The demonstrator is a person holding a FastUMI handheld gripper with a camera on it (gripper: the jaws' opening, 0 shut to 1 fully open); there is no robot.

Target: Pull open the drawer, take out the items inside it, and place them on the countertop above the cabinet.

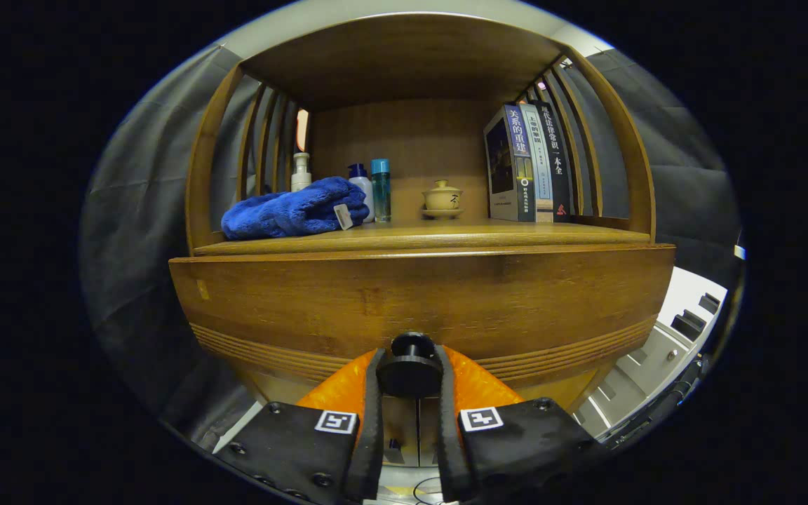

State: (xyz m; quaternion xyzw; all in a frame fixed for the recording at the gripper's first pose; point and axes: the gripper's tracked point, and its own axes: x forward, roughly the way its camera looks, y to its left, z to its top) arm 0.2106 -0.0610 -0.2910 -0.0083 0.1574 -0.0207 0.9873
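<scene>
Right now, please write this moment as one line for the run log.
stage: grasp knob | hand-held gripper: shut on drawer knob | drawer front: items inside hidden | countertop: blue towel, bottles, lidded cup, books

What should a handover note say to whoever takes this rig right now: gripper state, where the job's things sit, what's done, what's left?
Gripper: shut on the round drawer knob, one finger on each side.
Drawer front: fills the view just beyond the fingers; how far it is pulled out cannot be told, and its inside is hidden.
Countertop above: blue towel, three bottles, lidded cup, books.
Done: knob gripped.
Left: probably pull the drawer out, lift out its items, set them on the countertop.
</scene>
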